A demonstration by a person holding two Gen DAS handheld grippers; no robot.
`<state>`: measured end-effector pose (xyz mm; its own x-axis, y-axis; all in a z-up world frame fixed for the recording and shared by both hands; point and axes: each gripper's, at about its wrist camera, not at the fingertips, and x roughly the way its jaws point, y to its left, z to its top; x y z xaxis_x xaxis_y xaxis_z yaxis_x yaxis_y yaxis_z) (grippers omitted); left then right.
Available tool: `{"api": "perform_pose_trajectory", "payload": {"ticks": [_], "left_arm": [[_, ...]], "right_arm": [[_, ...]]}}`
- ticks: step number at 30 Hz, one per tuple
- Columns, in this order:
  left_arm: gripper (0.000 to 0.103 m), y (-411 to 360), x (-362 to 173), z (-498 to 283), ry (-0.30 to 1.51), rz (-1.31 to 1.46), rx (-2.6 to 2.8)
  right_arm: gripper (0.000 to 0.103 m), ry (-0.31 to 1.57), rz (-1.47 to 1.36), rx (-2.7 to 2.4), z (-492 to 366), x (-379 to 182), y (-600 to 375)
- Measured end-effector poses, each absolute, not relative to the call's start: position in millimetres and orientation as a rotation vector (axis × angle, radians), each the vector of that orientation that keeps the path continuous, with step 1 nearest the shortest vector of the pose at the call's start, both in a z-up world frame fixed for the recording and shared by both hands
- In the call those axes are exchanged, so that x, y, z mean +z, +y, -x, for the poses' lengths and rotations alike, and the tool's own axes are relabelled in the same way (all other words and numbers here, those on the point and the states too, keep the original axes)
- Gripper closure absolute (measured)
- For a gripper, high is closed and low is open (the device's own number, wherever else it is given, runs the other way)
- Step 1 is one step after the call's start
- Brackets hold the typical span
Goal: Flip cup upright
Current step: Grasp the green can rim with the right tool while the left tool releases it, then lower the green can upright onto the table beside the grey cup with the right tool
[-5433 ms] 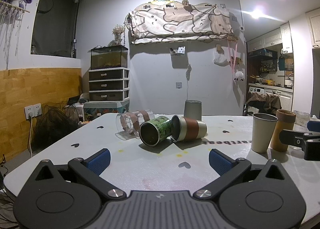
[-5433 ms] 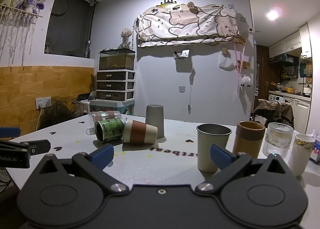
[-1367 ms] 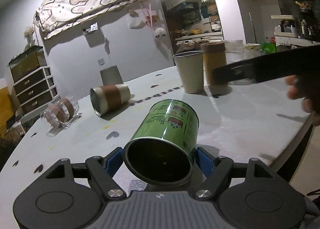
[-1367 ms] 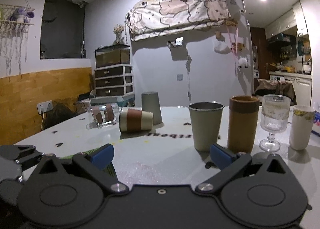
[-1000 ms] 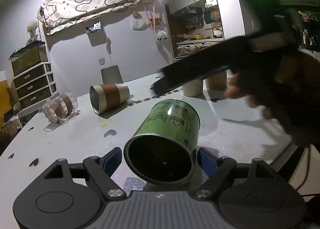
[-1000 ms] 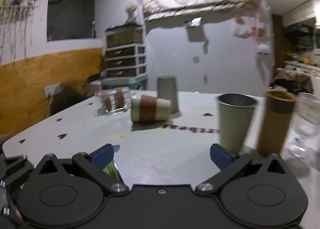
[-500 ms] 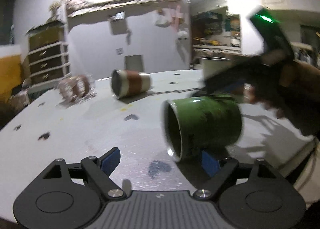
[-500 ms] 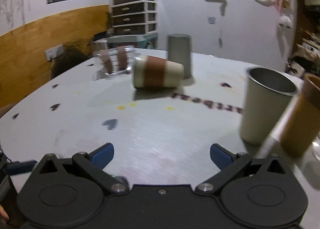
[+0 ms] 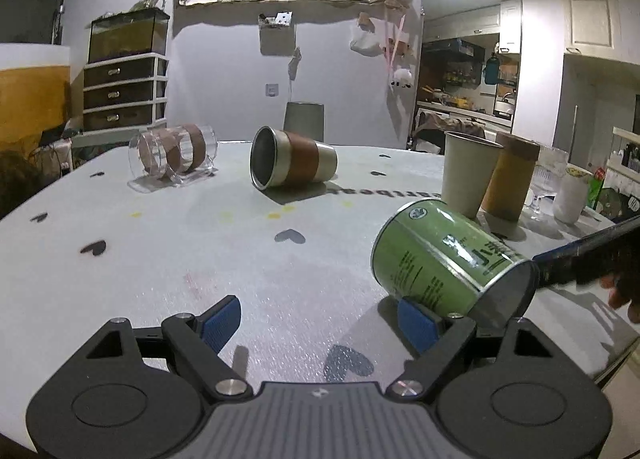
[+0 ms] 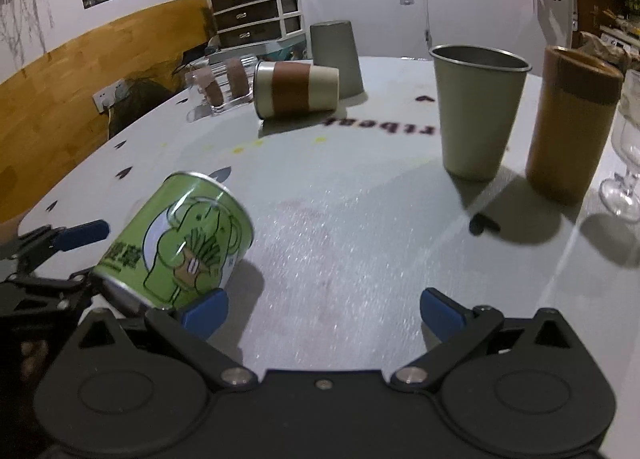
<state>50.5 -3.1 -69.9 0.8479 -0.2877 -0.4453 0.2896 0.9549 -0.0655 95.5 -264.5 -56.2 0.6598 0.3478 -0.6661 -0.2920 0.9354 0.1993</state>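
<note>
Green tin cup (image 9: 444, 255) tilted at near table (image 9: 240, 259) edge, base low, leaning between both tools; cartoon figure and unreadable script on label. Left gripper (image 9: 320, 319) fingers spread, right pad (image 9: 416, 323) touching cup, not clamped. Right gripper (image 10: 322, 309) fingers spread, left pad (image 10: 204, 313) against cup. Mirrored table print, partly read: "rtbeat" (image 10: 380, 127).

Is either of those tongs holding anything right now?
Neither holds anything. The green tin leans tilted beside the open left tongs; the right tongs are open.
</note>
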Motion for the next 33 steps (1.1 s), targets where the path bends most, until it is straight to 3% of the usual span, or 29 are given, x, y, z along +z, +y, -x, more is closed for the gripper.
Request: {"api": "perform_pose_trajectory", "payload": {"ticks": [4, 9, 16, 19, 21, 24, 33], "left_arm": [[0.017, -1, -71, -50, 0.47, 0.013, -0.31], [0.017, -2, -72, -50, 0.473, 0.027, -0.319], [0.017, -6, -72, -51, 0.471, 0.036, -0.346], [0.017, -6, -72, -50, 0.469, 0.036, -0.352], [0.017, -4, -72, -49, 0.467, 0.041, -0.349], [0.017, -1, -72, -49, 0.467, 0.049, -0.34], [0.017, -6, -71, -46, 0.459, 0.044, -0.355]], "right_arm": [[0.0, 0.764, -0.195, 0.346, -100, -45, -279], [0.0, 0.892, -0.51, 0.459, -129, -37, -288], [0.002, 1.069, -0.495, 0.549, -175, -39, -247], [0.008, 1.11, -0.47, 0.588, -183, -41, -233], [0.021, 1.118, -0.443, 0.595, -184, -42, -228], [0.026, 1.09, -0.373, 0.601, -176, -36, -225], [0.027, 0.809, -0.194, 0.544, -151, 17, -246]]}}
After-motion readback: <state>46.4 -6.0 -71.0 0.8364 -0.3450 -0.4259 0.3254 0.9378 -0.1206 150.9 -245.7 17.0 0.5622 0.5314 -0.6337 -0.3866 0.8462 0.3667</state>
